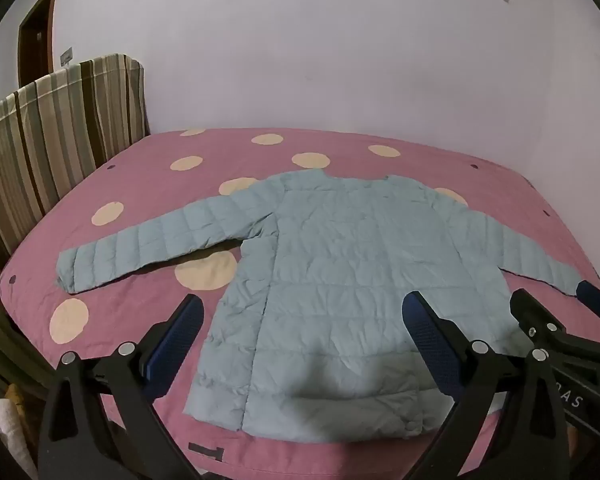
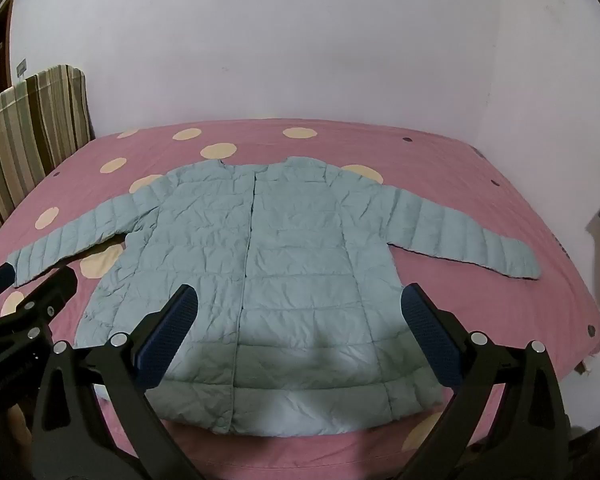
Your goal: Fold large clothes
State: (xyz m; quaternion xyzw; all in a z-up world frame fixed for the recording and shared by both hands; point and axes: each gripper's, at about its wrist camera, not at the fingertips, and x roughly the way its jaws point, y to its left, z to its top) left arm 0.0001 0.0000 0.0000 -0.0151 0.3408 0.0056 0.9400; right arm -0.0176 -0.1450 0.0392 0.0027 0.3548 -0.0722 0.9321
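A light blue quilted jacket (image 1: 340,264) (image 2: 260,264) lies flat and face up on the pink bed, collar toward the wall, both sleeves spread out to the sides, hem nearest me. My left gripper (image 1: 302,320) hovers open above the hem's left half, nothing between its blue pads. My right gripper (image 2: 300,312) hangs open over the hem's right half, also holding nothing. In the left wrist view the right gripper (image 1: 548,304) shows at the right edge. In the right wrist view the left gripper (image 2: 36,284) shows at the left edge.
The bed cover (image 1: 140,184) (image 2: 460,168) is pink with cream dots. A striped headboard cushion (image 1: 40,140) (image 2: 24,120) stands at the left. A white wall (image 1: 340,60) runs behind the bed and a brown door (image 1: 36,36) is at far left.
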